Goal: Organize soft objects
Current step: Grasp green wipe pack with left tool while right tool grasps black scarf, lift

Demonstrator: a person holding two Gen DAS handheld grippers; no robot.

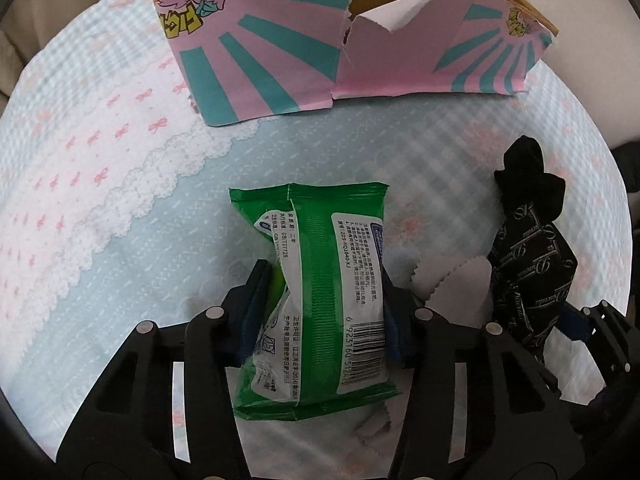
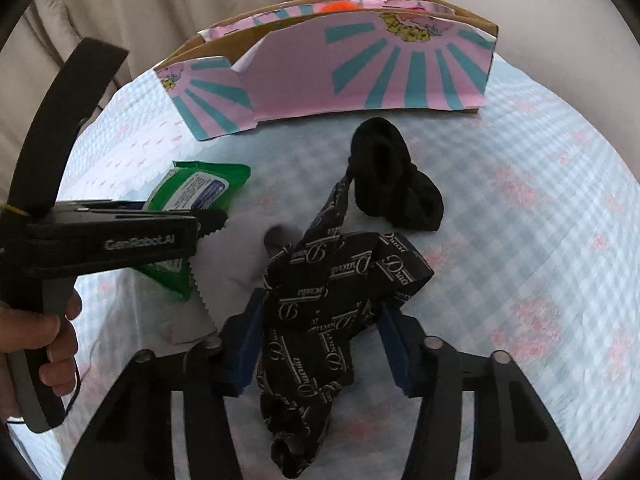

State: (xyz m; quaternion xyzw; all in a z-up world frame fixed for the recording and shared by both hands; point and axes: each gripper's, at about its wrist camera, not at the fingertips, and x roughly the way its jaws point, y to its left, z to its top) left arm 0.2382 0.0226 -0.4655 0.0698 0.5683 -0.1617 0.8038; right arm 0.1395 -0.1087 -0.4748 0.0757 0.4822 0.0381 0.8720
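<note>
A green wet-wipes pack (image 1: pixel 320 292) lies on the table and my left gripper (image 1: pixel 320 276) is shut on its middle, squeezing it; the pack also shows in the right wrist view (image 2: pixel 192 192). A black patterned cloth (image 2: pixel 320 312) lies between the pads of my right gripper (image 2: pixel 320 312), which closes on it; the cloth also shows in the left wrist view (image 1: pixel 528 276). A black rolled sock (image 2: pixel 392 176) lies beyond it. A grey cleaning cloth (image 2: pixel 236 264) lies between pack and patterned cloth. The pink-and-teal cardboard box (image 2: pixel 340 76) stands at the back.
The table wears a light blue checked cloth (image 1: pixel 120 240) with pink bows and white lace. Beige curtains (image 2: pixel 160 8) hang behind. A hand (image 2: pixel 36 340) holds the left gripper's handle at the left. Something orange (image 2: pixel 338 6) sits in the box.
</note>
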